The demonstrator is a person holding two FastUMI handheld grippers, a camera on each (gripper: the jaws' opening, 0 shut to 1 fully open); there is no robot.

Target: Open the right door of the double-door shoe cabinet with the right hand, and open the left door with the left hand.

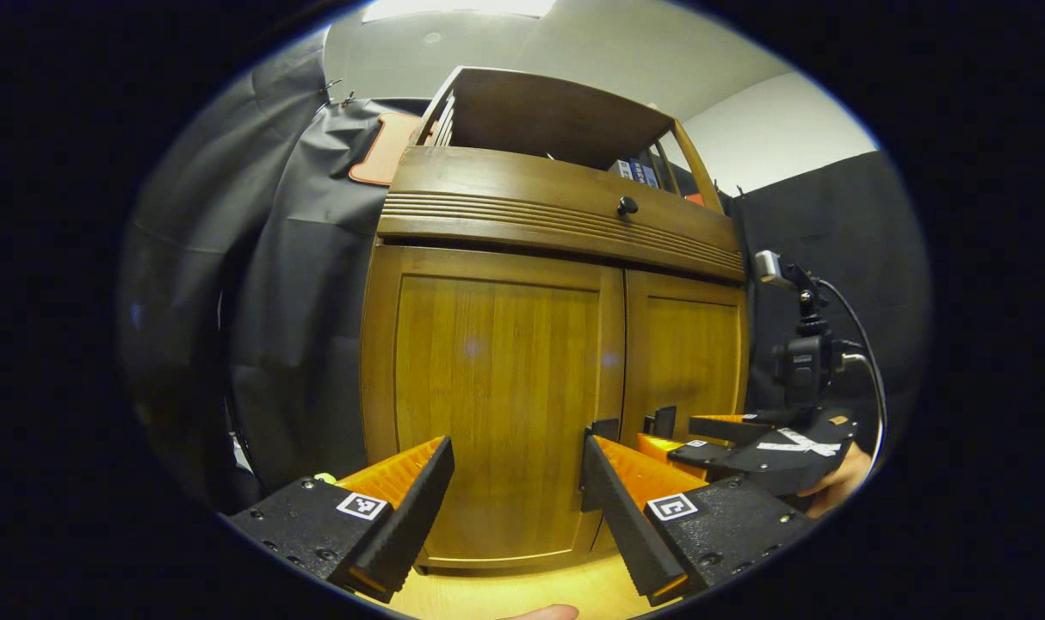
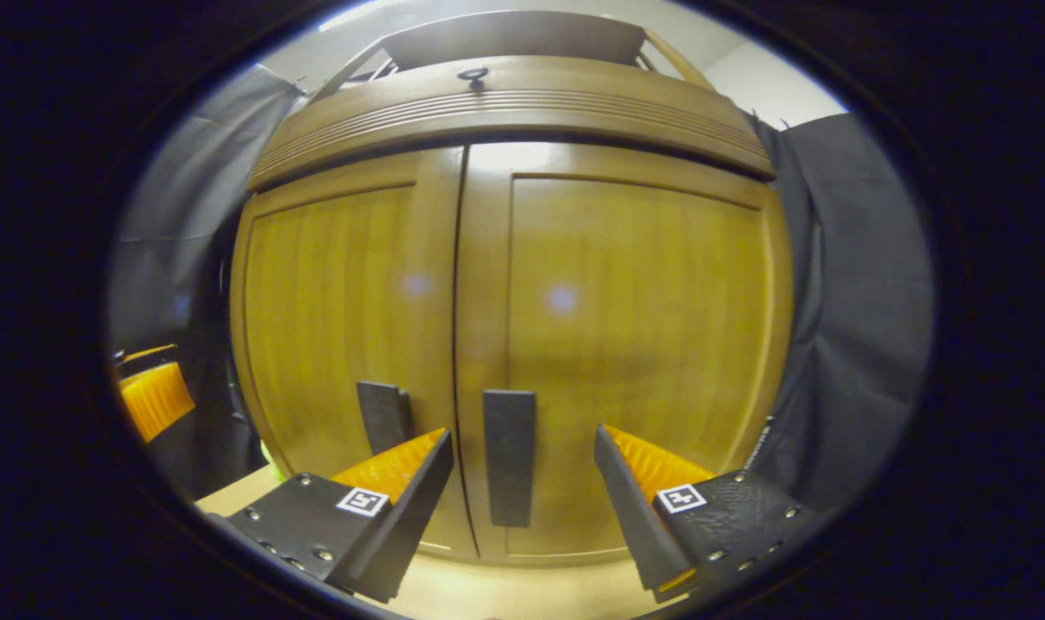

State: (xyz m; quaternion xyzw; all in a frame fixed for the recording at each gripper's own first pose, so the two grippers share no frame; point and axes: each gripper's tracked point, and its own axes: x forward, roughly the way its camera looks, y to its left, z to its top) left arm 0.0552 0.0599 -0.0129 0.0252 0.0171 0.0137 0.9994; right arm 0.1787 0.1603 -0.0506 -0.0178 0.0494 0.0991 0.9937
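The wooden shoe cabinet has both doors closed. In the left gripper view the left door point(image 1: 497, 405) faces me, with the right door point(image 1: 690, 353) beyond it. My left gripper point(image 1: 516, 443) is open, short of the left door, and the dark left handle point(image 1: 604, 428) sits just past its right finger. My right gripper point(image 1: 703, 435) shows farther right, held by a hand point(image 1: 841, 482). In the right gripper view my right gripper point(image 2: 522, 435) is open, with the right door's dark handle point(image 2: 510, 456) standing in the gap between its fingers. The left handle point(image 2: 383, 415) is on the left door point(image 2: 342, 301).
Above the doors a drawer carries a small dark knob point(image 1: 627, 206) point(image 2: 473, 76), and an open shelf tops the cabinet. A camera on a mount point(image 1: 802, 353) stands right of the cabinet. Grey cloth hangs on both sides. A light wooden surface point(image 1: 522, 594) lies below.
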